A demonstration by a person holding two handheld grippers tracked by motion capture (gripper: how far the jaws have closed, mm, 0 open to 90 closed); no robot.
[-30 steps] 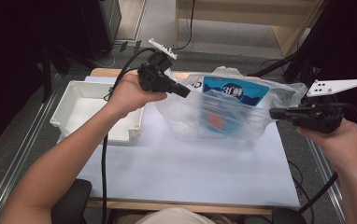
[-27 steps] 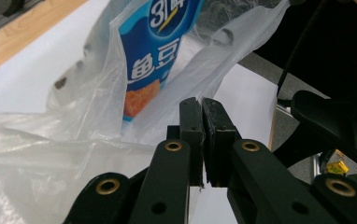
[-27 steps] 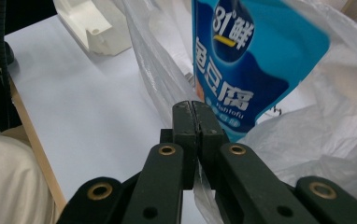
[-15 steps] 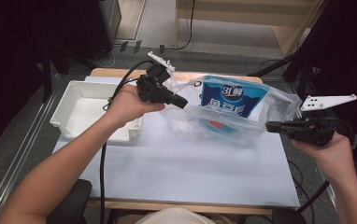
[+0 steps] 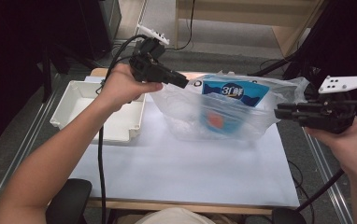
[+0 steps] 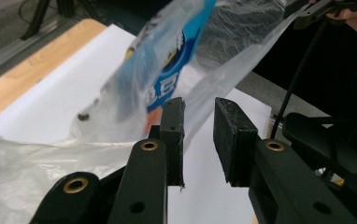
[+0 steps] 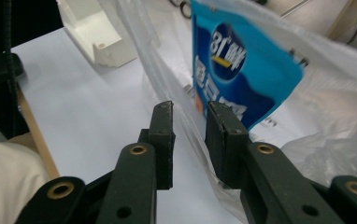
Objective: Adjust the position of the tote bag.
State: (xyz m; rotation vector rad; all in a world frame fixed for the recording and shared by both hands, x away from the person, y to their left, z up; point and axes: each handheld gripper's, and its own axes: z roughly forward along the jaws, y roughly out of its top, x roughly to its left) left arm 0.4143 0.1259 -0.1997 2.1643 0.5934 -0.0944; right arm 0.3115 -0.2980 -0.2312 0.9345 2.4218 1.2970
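"3" plus unreadable white characters on the blue packet [image 7: 242, 70]

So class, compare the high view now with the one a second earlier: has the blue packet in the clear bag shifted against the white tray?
Cannot tell: the blue packet sits about as far right of the white tray as before.

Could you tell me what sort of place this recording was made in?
Probably a lab or workshop bench set up for recording, not a home. A table covered in plain white sheet stands on metal framing, with a white tray, cables trailing on a grey floor, and a wooden shelf unit behind.
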